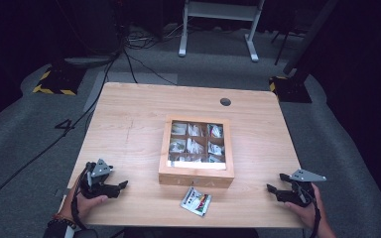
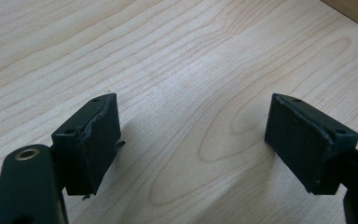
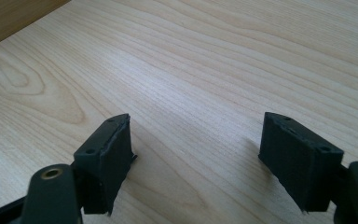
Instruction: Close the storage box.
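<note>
Dark studio floor with cables and a white stand frame surrounds my pale wooden bench (image 1: 129, 114). At its middle sits a wooden tea box (image 1: 196, 176) with a glazed lid, shut as far as I can tell; through the pane I see nine compartments in a grid, each with pale sachets, though the glare hides what is printed on them. A loose tea sachet (image 1: 195, 201), white with red and green print, lies flat on the bench just in front of the box, near but not touching its front wall.

My left tongs (image 1: 123, 184) rest at the near left of the bench, well apart from the box, pointing toward it; their jaws stand spread with bare wood between them. My right tongs (image 1: 271, 188) rest at the near right, likewise spread and pinching nothing, with a corner of the box at the upper left of the right gripper view.

I judge the work in hand to be getting that sachet into the box. To do it well, I would steady the box with one hand and lift the lid by its front lip with the other. A flat sachet is hard to pinch, so I would come in low at one corner and tip it up before closing.
</note>
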### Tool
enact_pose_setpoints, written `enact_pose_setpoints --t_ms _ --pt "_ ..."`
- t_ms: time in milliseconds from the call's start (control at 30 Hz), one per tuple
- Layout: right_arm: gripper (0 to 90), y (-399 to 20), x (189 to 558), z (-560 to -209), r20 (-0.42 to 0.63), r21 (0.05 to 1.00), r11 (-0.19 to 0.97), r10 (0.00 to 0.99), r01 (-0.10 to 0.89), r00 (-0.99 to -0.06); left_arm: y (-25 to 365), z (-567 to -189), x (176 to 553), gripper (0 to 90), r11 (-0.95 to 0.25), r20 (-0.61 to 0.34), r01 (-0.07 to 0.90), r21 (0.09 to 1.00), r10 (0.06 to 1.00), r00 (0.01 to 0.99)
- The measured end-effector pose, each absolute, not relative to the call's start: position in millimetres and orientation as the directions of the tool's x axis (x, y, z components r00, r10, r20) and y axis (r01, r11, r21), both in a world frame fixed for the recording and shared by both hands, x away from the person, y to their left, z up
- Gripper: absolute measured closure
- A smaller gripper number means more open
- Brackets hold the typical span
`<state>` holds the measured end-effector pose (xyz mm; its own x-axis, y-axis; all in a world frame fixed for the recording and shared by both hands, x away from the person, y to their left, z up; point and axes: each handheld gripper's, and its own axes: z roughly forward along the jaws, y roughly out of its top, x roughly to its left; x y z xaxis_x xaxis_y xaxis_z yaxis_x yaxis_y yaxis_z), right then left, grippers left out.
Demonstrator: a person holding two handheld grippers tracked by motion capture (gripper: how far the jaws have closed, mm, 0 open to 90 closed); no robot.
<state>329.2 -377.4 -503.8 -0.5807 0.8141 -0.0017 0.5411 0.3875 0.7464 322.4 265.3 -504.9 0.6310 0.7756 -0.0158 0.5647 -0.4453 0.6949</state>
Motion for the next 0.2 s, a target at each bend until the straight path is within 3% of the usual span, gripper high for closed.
enact_pose_setpoints --t_ms 200 --pt "25.1 -377.4 329.2 -503.9 -0.001 0.746 0.387 0.814 0.541 -0.581 265.3 -504.9 322.4 18.7 -0.443 -0.017 0.567 0.694 0.777 0.629"
